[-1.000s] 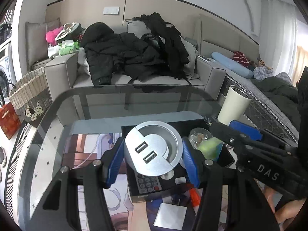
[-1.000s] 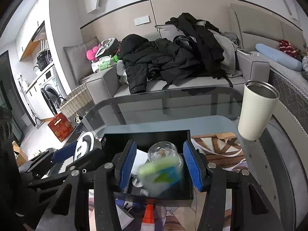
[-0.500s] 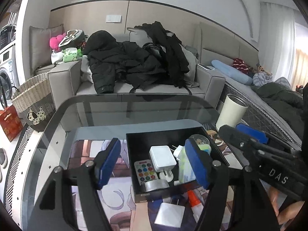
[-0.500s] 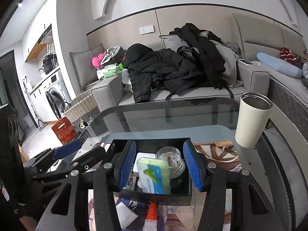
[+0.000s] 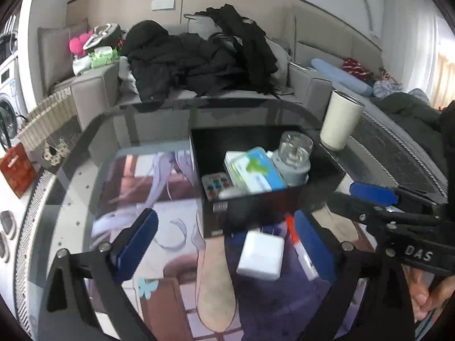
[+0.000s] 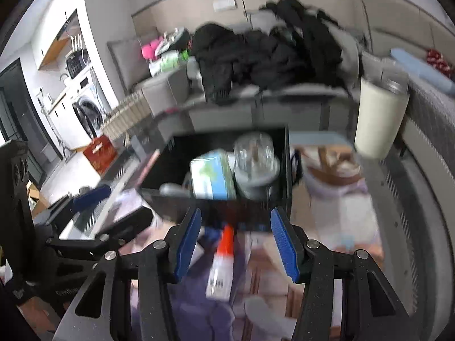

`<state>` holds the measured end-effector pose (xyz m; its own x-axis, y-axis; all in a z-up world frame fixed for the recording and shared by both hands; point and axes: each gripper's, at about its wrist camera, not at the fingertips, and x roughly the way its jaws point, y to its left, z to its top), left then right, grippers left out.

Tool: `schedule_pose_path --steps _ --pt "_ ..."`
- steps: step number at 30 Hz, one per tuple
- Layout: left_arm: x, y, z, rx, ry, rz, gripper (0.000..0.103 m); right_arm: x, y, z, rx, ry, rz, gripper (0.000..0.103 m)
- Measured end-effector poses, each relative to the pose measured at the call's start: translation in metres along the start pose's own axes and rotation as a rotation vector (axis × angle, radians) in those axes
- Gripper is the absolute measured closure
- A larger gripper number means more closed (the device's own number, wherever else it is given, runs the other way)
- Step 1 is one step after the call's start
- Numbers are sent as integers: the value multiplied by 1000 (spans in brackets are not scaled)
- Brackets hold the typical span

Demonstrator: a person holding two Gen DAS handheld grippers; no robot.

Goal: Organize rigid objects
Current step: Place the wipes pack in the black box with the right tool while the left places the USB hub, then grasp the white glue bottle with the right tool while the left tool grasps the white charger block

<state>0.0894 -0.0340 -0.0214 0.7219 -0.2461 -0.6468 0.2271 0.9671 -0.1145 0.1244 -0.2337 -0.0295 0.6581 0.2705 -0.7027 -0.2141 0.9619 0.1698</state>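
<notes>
- Left hand-held gripper (image 5: 224,238): jaws spread wide, having just been opening, nothing pinched; the white charger (image 5: 261,255) lies on the bench between them, untouched.
- Right hand-held gripper (image 6: 236,241): jaws apart, pinching nothing; the red-capped tube (image 6: 221,264) lies on the bench between them.
- Black box (image 5: 256,207) just beyond both, near the bench's middle; contents partly hidden, the right view blurred.

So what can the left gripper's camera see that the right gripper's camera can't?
Only the left wrist view shows the white charger lying whole on the table, and the colourful-buttoned remote in the black box. Only the right wrist view shows the kitchen shelf far left. Both show the box, the green-and-blue pack, the clear jar, the red-capped tube and the white cup.
</notes>
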Motion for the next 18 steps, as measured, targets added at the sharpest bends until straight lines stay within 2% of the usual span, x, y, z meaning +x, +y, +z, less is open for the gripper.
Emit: schedule_pose_path --steps 3,7,11,16,18 --pt "4 3 -4 12 30 81 6 9 1 -13 -34 30 -18 50" --pt "4 10 -2 -61 60 48 4 18 -6 -22 -10 69 -14 50" --pt "-12 10 4 -52 -6 49 0 13 -9 -19 -13 35 -29 50" --pt "-34 10 8 14 -112 -45 0 15 5 -17 -43 38 -19 50" --pt "-33 8 9 33 -94 -2 0 22 7 -19 -48 62 -15 50"
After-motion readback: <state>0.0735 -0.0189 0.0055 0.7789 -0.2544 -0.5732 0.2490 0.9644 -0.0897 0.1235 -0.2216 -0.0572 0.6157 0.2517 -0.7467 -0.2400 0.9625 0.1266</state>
